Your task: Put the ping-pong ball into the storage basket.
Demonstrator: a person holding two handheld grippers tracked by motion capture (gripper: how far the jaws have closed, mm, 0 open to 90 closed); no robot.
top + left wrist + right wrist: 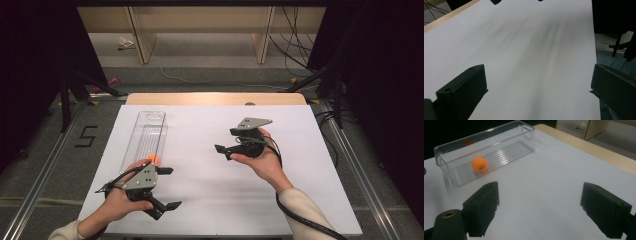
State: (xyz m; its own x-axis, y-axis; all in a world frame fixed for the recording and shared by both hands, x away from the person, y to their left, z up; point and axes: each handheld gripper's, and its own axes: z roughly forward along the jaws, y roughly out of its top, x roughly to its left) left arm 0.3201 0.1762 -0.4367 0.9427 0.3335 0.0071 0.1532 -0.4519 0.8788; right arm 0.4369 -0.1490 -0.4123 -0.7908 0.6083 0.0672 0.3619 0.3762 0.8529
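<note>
We see the orange ball (pixel 480 164) sitting inside the clear tray (pixel 446 149); both claws, left gripper (pixel 169 188) and right gripper (pixel 226 140), spread and empty. Likely release done; next, pull back.

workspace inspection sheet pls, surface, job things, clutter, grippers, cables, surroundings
surface: white board on a wooden table, bare in the middle
job's things: orange ping-pong ball lying inside a clear plastic bin, at the end nearer the person
clutter: nothing seen on the board
grippers: left gripper jaws open, held low by the bin; right gripper jaws open, empty, aimed at the bin
cables: black cable trailing under the right sleeve; loose wires on the floor beyond
surroundings: floor marking 5, dark curtains, wooden table legs behind
</note>
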